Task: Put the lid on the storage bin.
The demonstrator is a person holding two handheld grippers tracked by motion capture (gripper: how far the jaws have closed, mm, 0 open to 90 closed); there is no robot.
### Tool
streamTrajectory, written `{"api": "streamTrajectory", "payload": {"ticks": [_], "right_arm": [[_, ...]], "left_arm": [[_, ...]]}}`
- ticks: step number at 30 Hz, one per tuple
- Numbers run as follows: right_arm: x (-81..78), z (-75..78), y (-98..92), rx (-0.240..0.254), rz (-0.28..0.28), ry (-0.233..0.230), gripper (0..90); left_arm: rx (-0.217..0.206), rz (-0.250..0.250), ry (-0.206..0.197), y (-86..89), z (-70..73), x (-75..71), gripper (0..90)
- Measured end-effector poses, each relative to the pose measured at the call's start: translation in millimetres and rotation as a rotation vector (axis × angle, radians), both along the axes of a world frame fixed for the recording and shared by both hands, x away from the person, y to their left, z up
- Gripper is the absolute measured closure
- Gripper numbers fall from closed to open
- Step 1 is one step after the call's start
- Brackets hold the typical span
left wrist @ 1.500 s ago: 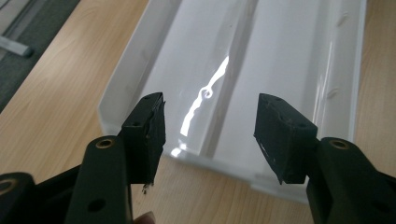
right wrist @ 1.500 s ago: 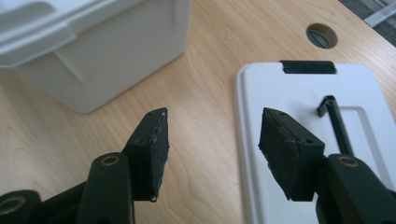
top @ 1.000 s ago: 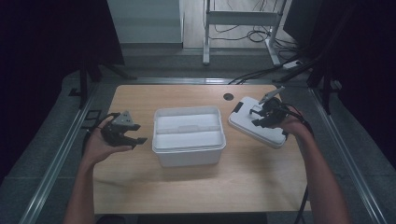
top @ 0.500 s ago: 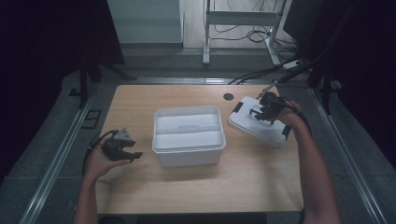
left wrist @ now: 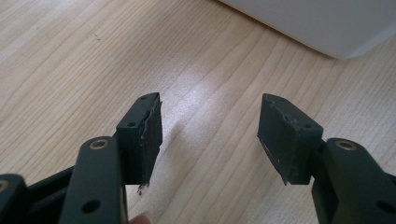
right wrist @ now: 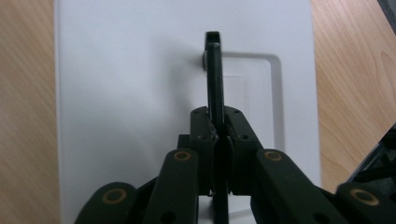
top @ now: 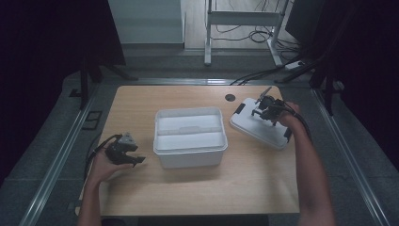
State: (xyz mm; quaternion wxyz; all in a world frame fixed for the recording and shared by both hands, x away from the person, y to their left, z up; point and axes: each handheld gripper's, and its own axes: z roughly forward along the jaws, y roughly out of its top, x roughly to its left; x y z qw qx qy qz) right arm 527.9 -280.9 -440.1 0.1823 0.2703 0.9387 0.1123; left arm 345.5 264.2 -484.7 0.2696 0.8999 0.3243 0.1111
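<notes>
The white lid (top: 260,125) lies flat on the wooden table (top: 197,188), right of the open white storage box (top: 189,136). The right gripper (right wrist: 215,128) has just closed, and its jaws now pinch the lid's raised black handle (right wrist: 214,70); the handle's lower end is hidden behind them. No writing is readable anywhere. The left gripper (left wrist: 210,135) hangs wide open over bare wood, holding nothing, with the box's corner cut off by the frame's edge.

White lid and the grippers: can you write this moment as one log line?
right gripper: shut on lid handle, jaws just closed | white lid: flat on table | left gripper: open, nothing between | white bin: uncovered
</notes>
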Motion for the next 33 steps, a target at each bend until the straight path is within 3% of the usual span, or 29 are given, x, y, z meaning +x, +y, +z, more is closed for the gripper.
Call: {"api": "streamTrajectory", "payload": {"ticks": [2,6,8,9,13,17,21,26,33], "right_arm": [[-1.6,3.1,-0.6,0.012,0.009,0.001,83.6],[-13.2,24.2,-1.9,0.035,0.041,-0.057,84.1],[-20.9,40.3,-3.1,0.061,0.059,-0.085,84.1],[-29.4,58.7,-3.4,0.071,0.083,-0.109,84.1],[-50.0,104.9,0.0,0.112,0.137,-0.174,84.2],[-68.8,139.9,14.5,0.150,0.224,-0.202,84.2],[-85.3,162.4,38.2,0.181,0.315,-0.214,84.1],[-100.9,173.0,79.0,0.211,0.428,-0.196,84.1],[-108.4,164.7,127.2,0.191,0.558,-0.146,84.0]], "left_arm": [[-0.001,-0.003,-0.001,0.1,0.1,0.4,40.2],[0.001,0.001,-0.002,0.7,0.2,1.3,40.3],[0.002,0.002,-0.002,0.5,-0.3,1.5,40.3],[0.003,0.002,-0.001,0.2,-0.6,1.6,40.2],[0.010,-0.004,0.004,-0.7,-0.9,1.2,40.2],[0.000,-0.005,0.001,-0.3,0.1,-0.2,40.0],[-0.009,-0.002,0.002,0.0,1.1,-1.6,40.0],[-0.010,-0.011,0.004,-1.0,0.9,-3.3,40.0],[-0.001,-0.020,0.021,-5.1,-1.9,-3.2,39.8]]}}
